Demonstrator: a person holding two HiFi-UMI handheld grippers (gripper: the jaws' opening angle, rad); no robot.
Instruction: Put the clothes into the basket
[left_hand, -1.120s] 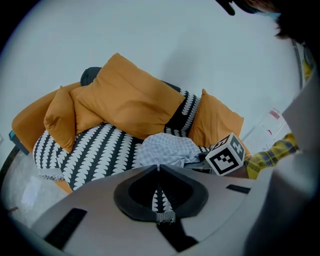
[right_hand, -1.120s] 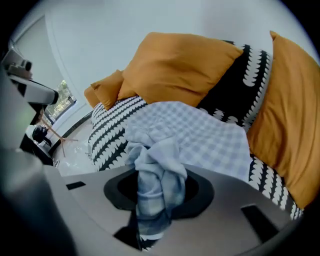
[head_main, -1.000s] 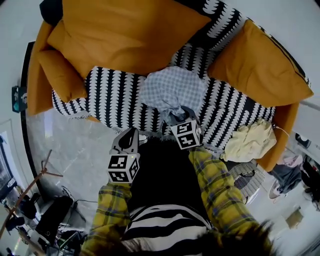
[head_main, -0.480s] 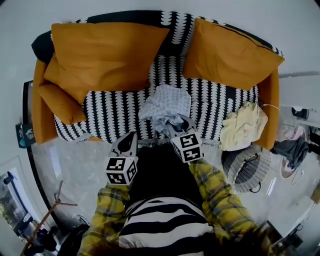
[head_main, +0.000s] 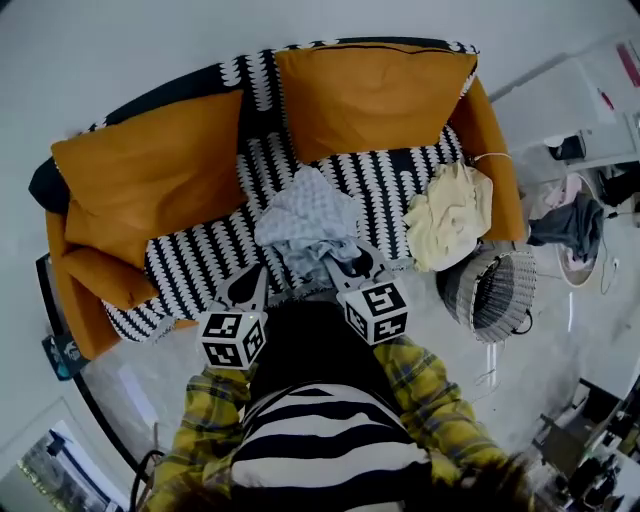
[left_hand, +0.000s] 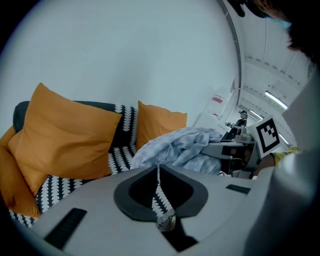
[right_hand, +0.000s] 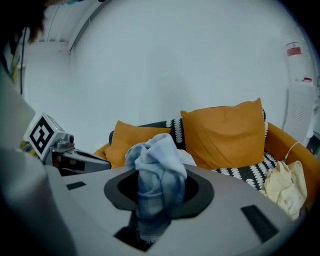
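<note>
My right gripper (head_main: 341, 263) is clamped on a bunched fold of the pale blue shirt (head_main: 305, 215). The jaws stand partly apart because the cloth fills the gap between them and bulges out over the tips. The rest of the shirt spreads over the middle of the sofa (head_main: 488, 150), on its black-and-white patterned cover (head_main: 195, 262), near the seat's front edge. My left gripper (head_main: 251, 283) is just beside the shirt's edge, toward the sofa's left end. Its jaws are drawn together to a thin slit, and I can't make out any cloth caught in them. Two orange cushions (head_main: 372, 92) lean against the sofa's back. A pale yellow garment (head_main: 450, 213) lies heaped at the sofa's right end, against the arm. The wicker basket (head_main: 497, 291) stands on the floor just off the sofa's right front corner, below the yellow garment.
</note>
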